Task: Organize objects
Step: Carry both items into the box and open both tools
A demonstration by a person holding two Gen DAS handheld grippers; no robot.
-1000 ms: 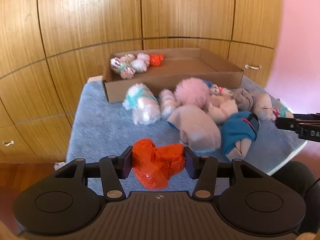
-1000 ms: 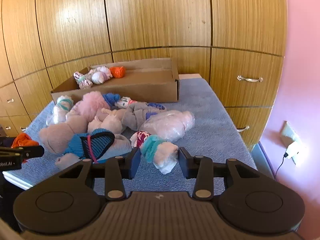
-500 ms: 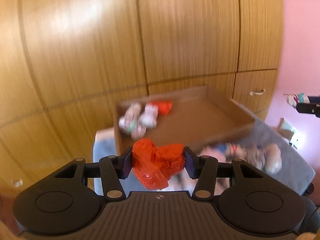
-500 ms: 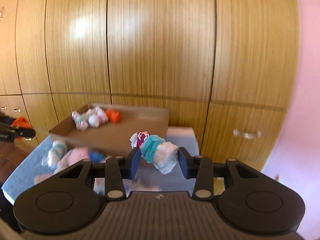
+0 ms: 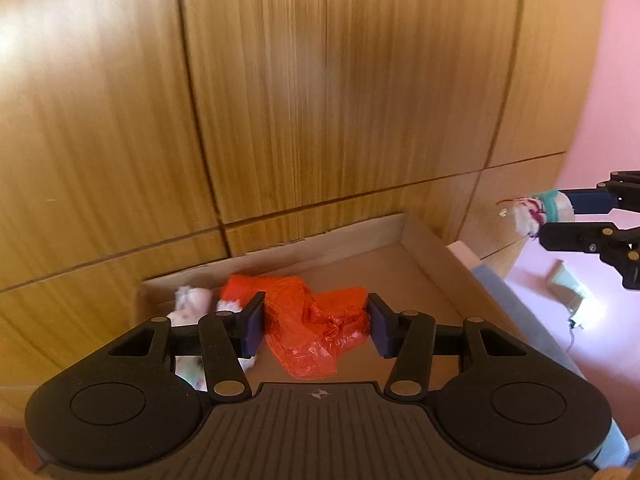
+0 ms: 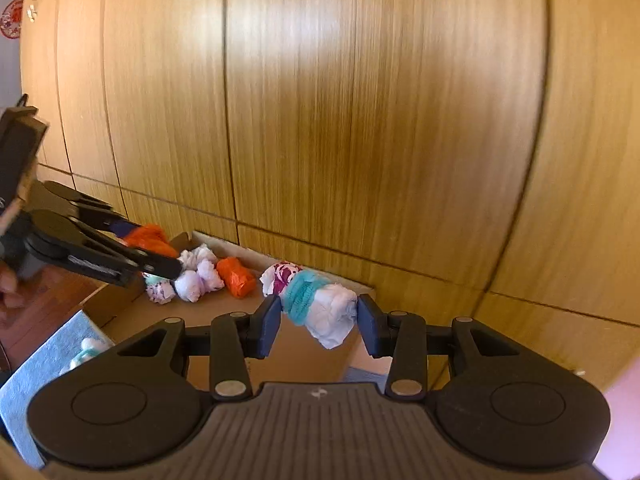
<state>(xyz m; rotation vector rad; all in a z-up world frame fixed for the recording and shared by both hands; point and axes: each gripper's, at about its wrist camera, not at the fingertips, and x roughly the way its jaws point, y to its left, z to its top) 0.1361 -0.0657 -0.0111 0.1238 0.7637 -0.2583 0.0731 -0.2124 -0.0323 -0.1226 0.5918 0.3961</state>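
The left gripper [image 5: 315, 322] is clamping an orange plastic-wrapped bundle [image 5: 316, 326] between its closed-in fingers, hanging it over the cardboard box [image 5: 424, 252]. The right gripper [image 6: 318, 322] is pinching a white bundle with a teal band [image 6: 320, 304], also above the box, toward its right end. Inside the box, at about ten o'clock from the right claw, white bundles [image 6: 196, 276] and another orange bundle [image 6: 236, 278] are sitting together at the left end. To do this well, I'd say each claw should be lowering close to the box floor beside that group before easing open, so the bundles are not rolling or bouncing out, and keeping clear of the other claw.
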